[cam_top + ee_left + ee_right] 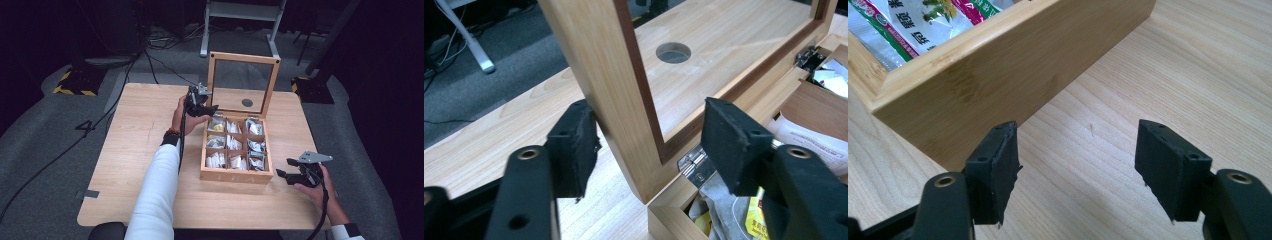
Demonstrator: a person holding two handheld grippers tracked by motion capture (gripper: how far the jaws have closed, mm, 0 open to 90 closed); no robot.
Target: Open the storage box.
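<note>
Right tongs (pixel 289 176) rest on the counter (pixel 135 150) just beside the box's near right corner, jaws apart, nothing between them. Left tongs (pixel 649 145) at the far left corner of the wooden box (pixel 236 175), straddling the left stile of the glazed lid (pixel 243 84); jaws apart, pads clear of the wood. Lid stands upright on its hinge (pixel 694 165), just past vertical by the look of it. Compartments hold tea sachets (pixel 230 142).

Judged step: lid raised and released; box open. Next move likely calls for drawing the left tongs back without nudging the stile, then reaching into a compartment.
</note>
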